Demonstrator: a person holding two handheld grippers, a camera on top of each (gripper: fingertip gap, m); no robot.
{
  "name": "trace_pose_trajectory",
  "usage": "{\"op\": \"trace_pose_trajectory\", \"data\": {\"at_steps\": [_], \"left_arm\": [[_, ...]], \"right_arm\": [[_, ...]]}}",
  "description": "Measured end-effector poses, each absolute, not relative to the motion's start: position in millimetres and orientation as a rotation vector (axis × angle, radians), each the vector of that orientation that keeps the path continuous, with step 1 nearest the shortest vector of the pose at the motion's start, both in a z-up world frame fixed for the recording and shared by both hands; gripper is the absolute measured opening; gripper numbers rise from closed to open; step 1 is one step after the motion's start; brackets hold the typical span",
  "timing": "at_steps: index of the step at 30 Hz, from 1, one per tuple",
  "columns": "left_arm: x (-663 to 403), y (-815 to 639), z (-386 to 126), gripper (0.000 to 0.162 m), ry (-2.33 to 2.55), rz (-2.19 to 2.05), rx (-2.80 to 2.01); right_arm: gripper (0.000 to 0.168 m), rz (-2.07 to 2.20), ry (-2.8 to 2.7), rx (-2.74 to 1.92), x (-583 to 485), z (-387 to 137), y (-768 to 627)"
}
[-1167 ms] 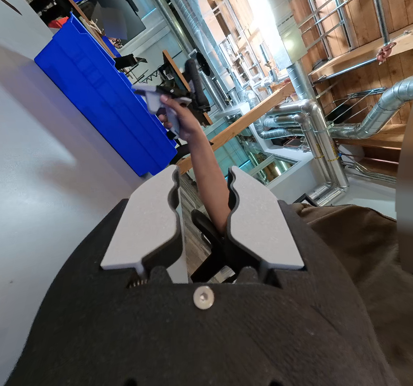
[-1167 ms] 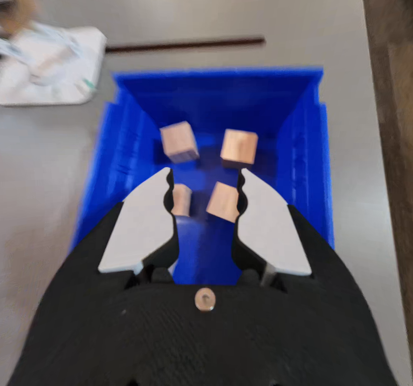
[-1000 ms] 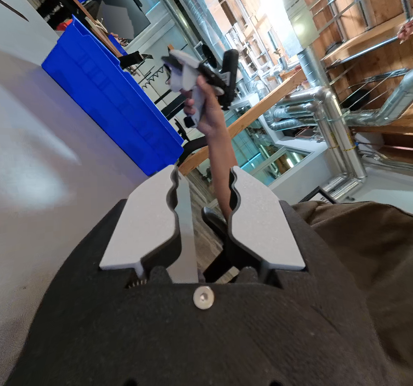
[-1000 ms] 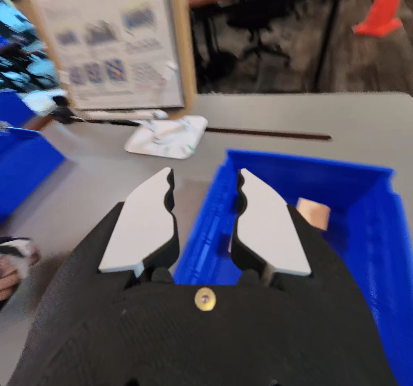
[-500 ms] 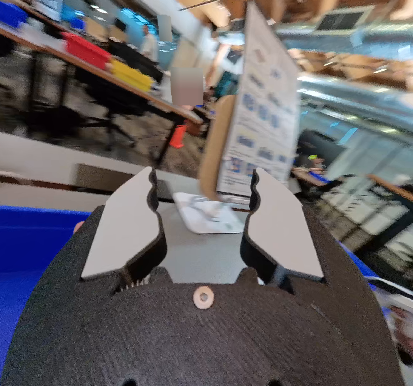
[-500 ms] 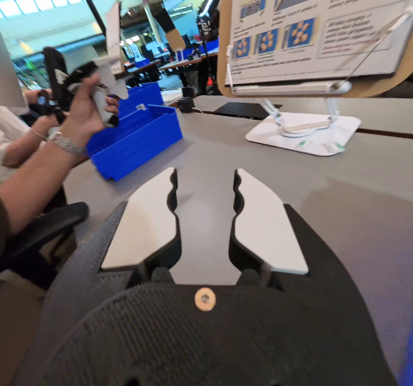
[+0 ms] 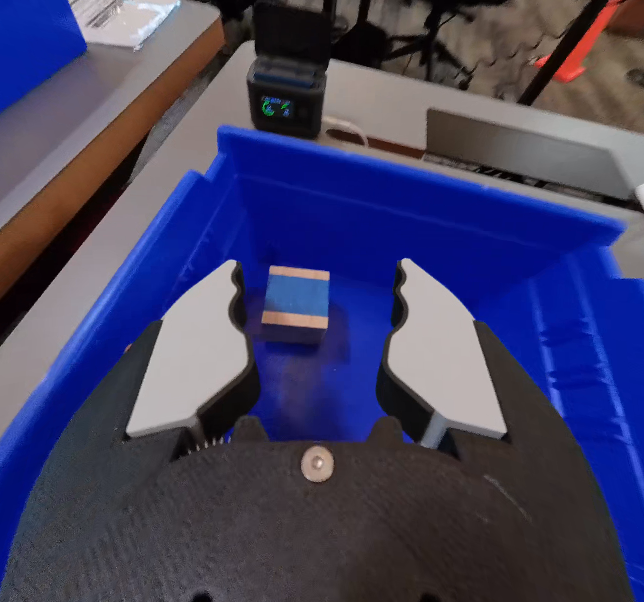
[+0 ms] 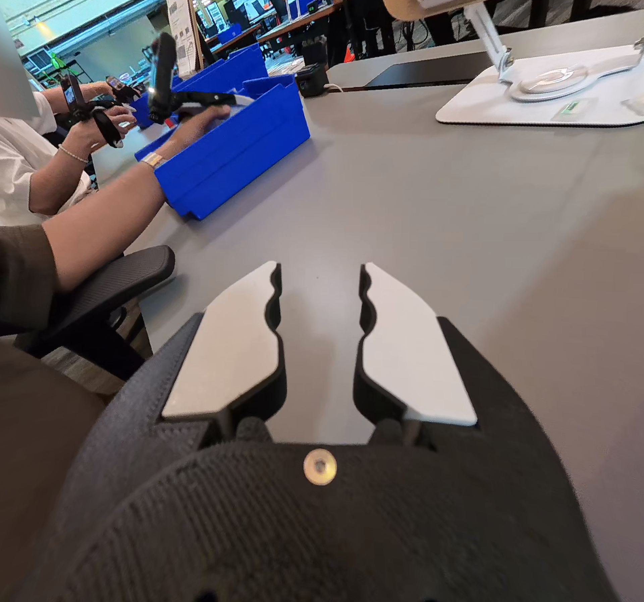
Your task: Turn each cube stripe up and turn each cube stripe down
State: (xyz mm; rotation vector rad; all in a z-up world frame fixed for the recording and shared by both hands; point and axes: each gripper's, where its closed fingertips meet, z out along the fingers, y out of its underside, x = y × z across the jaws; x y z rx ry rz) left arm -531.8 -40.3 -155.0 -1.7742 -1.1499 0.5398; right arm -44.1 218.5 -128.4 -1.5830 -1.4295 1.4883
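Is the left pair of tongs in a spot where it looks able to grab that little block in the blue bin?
Probably yes. The left tongs hang open over the blue bin, and the block, blue stripe up, lies alone between and just past the tips, nearer the left one. Nothing blocks the way.

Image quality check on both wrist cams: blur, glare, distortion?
Left wrist view: cube and blue bin fairly sharp, background chairs smeared, left tongs crisp. Right wrist view: right tongs and grey table sharp, soft glare on the table, wide-angle bending at the edges, distant gripper motion-blurred.
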Motion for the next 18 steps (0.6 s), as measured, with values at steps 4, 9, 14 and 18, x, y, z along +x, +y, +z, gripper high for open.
{"op": "trace_pose_trajectory", "data": {"at_steps": [4,9,14,18], "left_arm": [[-531.6,-41.0,-172.7,0.083,-1.219,0.514,-1.842],[-532.2,-48.7,-206.1,0.076,-1.307,0.531,-2.002],[-534.4,-55.0,-213.1,0.052,-1.35,0.586,-2.068],[-538.9,-55.8,-174.7,0.05,-1.335,0.625,-1.888]], "right_arm": [[0.042,1.512,-1.458,-1.597,-45.3,-135.1,213.4],[0.04,1.542,-1.447,-1.598,-43.9,-133.0,214.7],[0.037,1.598,-1.409,-1.62,-41.6,-131.8,218.3],[0.036,1.638,-1.371,-1.624,-41.2,-127.0,220.3]]}}
